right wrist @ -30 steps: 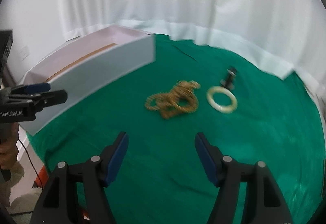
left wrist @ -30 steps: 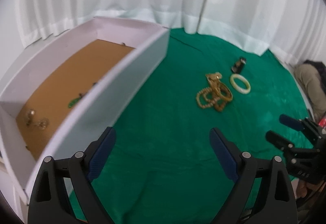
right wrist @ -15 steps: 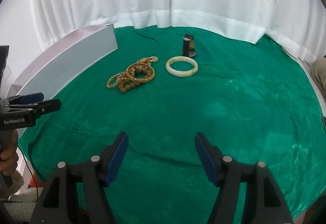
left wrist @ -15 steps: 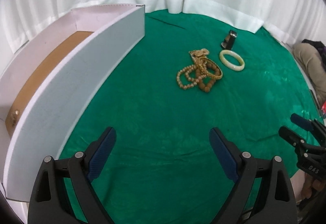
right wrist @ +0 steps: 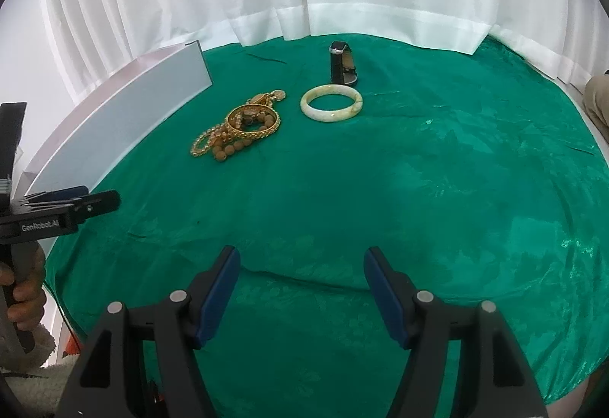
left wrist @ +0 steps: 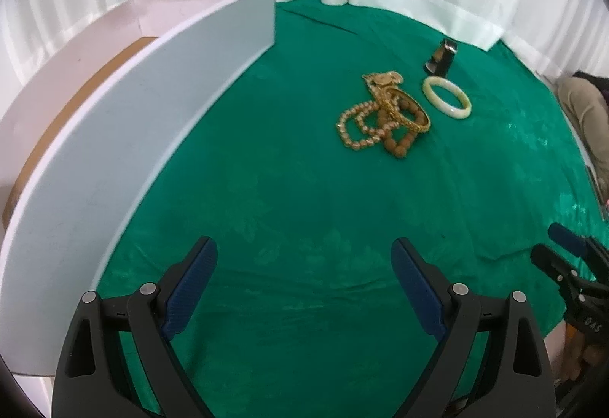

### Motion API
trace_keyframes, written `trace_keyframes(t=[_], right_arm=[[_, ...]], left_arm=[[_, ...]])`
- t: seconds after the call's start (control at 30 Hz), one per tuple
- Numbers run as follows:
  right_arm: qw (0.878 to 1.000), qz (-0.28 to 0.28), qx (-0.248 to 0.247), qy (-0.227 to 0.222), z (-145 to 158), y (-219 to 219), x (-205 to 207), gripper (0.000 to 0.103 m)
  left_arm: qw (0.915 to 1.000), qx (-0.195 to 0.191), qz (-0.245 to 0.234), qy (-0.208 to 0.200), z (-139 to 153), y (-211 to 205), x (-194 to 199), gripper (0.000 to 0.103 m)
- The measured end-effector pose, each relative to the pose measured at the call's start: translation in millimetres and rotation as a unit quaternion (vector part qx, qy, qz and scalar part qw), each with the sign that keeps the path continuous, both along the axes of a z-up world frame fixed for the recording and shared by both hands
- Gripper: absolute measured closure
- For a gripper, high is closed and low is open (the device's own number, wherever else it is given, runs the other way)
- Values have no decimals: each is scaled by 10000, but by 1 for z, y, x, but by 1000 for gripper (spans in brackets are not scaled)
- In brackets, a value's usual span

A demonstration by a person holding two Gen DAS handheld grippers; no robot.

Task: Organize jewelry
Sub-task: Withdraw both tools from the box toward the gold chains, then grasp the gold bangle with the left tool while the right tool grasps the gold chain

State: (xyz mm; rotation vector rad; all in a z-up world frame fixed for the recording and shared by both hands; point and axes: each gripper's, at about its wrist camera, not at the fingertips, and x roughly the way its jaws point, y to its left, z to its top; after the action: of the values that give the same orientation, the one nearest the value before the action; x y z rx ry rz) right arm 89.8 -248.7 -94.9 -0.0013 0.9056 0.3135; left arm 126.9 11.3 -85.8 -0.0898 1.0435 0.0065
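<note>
Left gripper [left wrist: 303, 267] and right gripper [right wrist: 301, 273]: jaws spread wide, empty, low over the green cloth-covered desk [right wrist: 437, 189]. Beyond them, a tangled heap of gold chains and brown beads [right wrist: 238, 129]. Just right of the heap, a pale jade bangle [right wrist: 331, 102]; behind it, a dark watch [right wrist: 341, 63]. Left of the heap, the white open box [left wrist: 125, 121]. Nothing gripped; these three pieces are left to sort.

Each gripper [left wrist: 303, 279] [right wrist: 300, 288] is black plastic with silver screws and ribbed blue pads [right wrist: 219, 298].
</note>
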Motion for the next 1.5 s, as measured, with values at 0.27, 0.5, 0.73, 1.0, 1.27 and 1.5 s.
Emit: trace_keyframes(t=[0.27,0.5,0.73,1.0,1.27,1.5], right_arm=[[9999,-27,84,78,-3,-3,2,34],[9998,-105,146,75,-3,-12,-2,34],[9995,-175,211,170,-10,-21,-5,34],[9991,-210,292,230,-13,-26,-3,34],[9991,-204,295,237,-13,-27,-2,34],[9991,-150,293,253,-13,-25,-3,34]], left_arm=[[9949,376,-935,56,8,-46,43,10],[9858,-9,-1623,443,0,-76,116,14],[9909,-445,-937,857,-18,-59,179,51],[9887,-510,-775,1175,-36,-67,201,83],[9803,-1400,-552,1278,-20,-39,193,87],[9641,-2265,-460,1310,-4,-17,178,87]])
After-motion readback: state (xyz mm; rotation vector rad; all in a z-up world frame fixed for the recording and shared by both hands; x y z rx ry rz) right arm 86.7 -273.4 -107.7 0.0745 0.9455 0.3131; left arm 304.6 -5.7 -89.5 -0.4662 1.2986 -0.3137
